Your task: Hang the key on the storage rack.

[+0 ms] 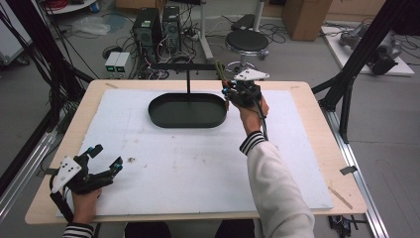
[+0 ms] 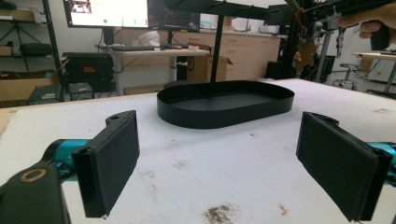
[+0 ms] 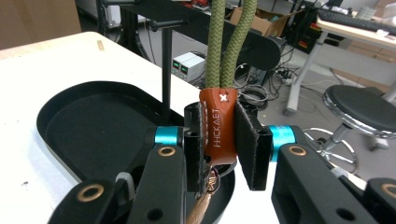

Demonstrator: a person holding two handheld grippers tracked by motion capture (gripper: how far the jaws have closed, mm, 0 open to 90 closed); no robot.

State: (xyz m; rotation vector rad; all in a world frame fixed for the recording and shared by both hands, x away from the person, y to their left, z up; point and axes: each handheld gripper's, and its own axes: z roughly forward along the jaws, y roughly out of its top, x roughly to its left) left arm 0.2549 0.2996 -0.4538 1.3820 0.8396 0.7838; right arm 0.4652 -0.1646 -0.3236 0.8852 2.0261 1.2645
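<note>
My right gripper (image 1: 228,90) (image 3: 219,140) is shut on a keychain by its orange leather tag (image 3: 217,126). The keychain's green rope loop (image 3: 224,42) (image 1: 218,69) stands up from the jaws, beside the right end of the black stand's crossbar (image 1: 183,66). Keys dangle below the tag (image 2: 306,51). The stand's post (image 3: 166,70) rises from a black oval tray (image 1: 158,119) (image 2: 224,109) at the far middle of the table. At the near left corner my left gripper (image 1: 106,156) (image 2: 217,163) rests open, with nothing between its pads.
A white foam mat (image 1: 198,168) covers most of the wooden table (image 1: 317,129). Beyond the far edge stand a round stool (image 1: 246,42) and computer towers (image 1: 158,27) among cables. Black frame struts (image 1: 356,54) rise at the right.
</note>
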